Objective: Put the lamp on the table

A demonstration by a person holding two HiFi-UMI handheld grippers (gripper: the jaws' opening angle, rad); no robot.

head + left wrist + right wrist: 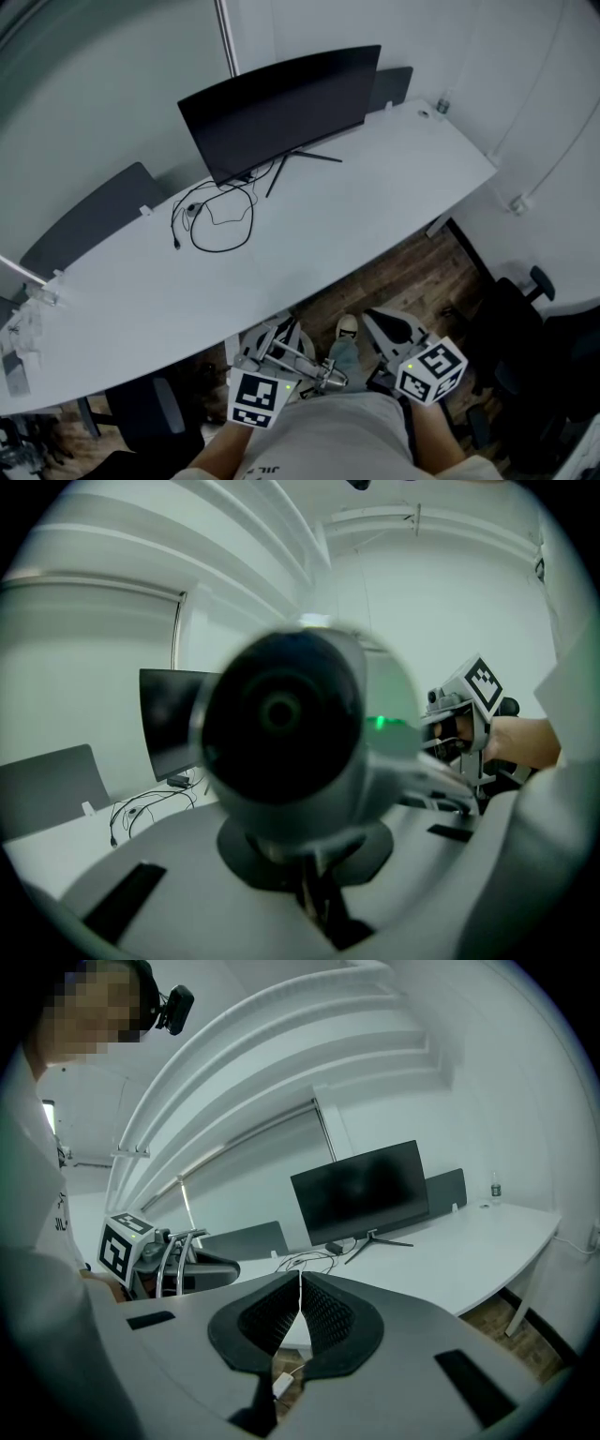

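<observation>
In the head view the lamp [305, 366], with silver metal arms, is held low in front of the person and short of the white table's [375, 216] near edge. My left gripper [279, 349] is shut on it. In the left gripper view the lamp's round grey head [281, 733] fills the middle, with a stem pinched between the jaws [317, 897]. My right gripper [377, 323] is beside it, to the right. Its ribbed pads [323, 1316] are closed on a thin white cord [300, 1288] with a small plug [281, 1387] hanging below.
A black monitor [281, 108] stands at the back of the table, with looped black cables [220, 220] to its left. Small items lie at the table's left end [23, 328]. A dark office chair [525, 319] stands on the wooden floor [394, 281] to the right.
</observation>
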